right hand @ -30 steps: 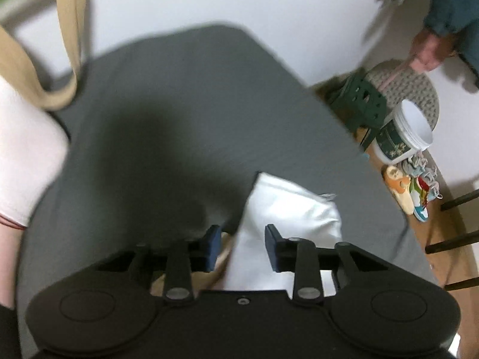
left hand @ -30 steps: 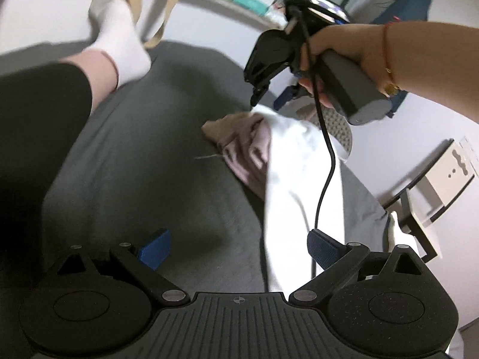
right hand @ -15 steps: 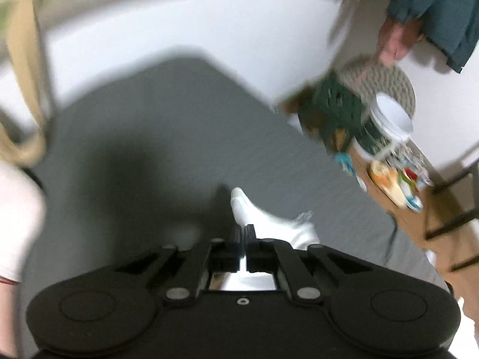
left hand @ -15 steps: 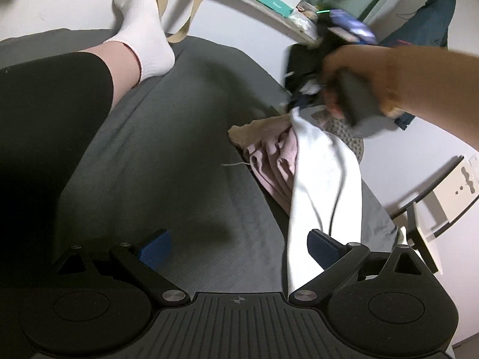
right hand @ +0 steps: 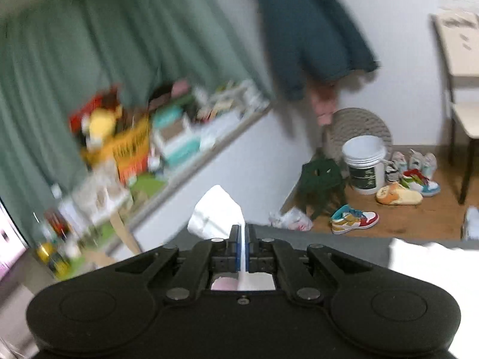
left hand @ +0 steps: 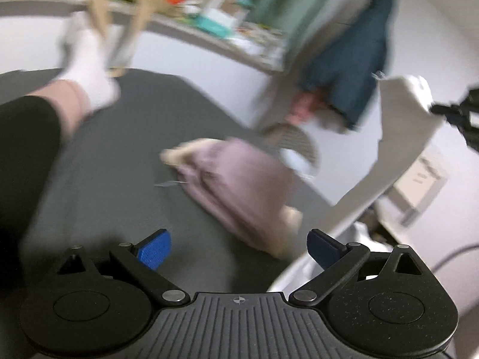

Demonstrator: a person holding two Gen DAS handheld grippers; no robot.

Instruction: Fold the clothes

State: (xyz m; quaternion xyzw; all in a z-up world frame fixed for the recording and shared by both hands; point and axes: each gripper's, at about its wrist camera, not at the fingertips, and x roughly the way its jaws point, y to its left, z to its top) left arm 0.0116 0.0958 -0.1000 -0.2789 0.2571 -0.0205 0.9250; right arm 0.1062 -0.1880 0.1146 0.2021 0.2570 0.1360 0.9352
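Note:
A white garment (left hand: 401, 137) hangs stretched in the air at the right of the left wrist view, its upper corner pinched by my right gripper (left hand: 449, 110). In the right wrist view that gripper (right hand: 245, 233) is shut on the white cloth (right hand: 215, 215), which bunches out past the fingertips. A pink garment (left hand: 239, 185) lies crumpled on the grey bed (left hand: 125, 161). My left gripper (left hand: 238, 248) stands open low over the bed, nothing between its blue pads (left hand: 154, 248).
A person's leg in black with a white sock (left hand: 86, 68) rests on the bed at left. A cluttered shelf (right hand: 167, 149) runs along the wall. Shoes (right hand: 353, 221), a white bucket (right hand: 365, 164) and a green stool (right hand: 321, 182) stand on the floor.
My right gripper shut on the white garment and swung it up and to the right off the pile, uncovering the pink garment. The left gripper stayed open and tilted upward.

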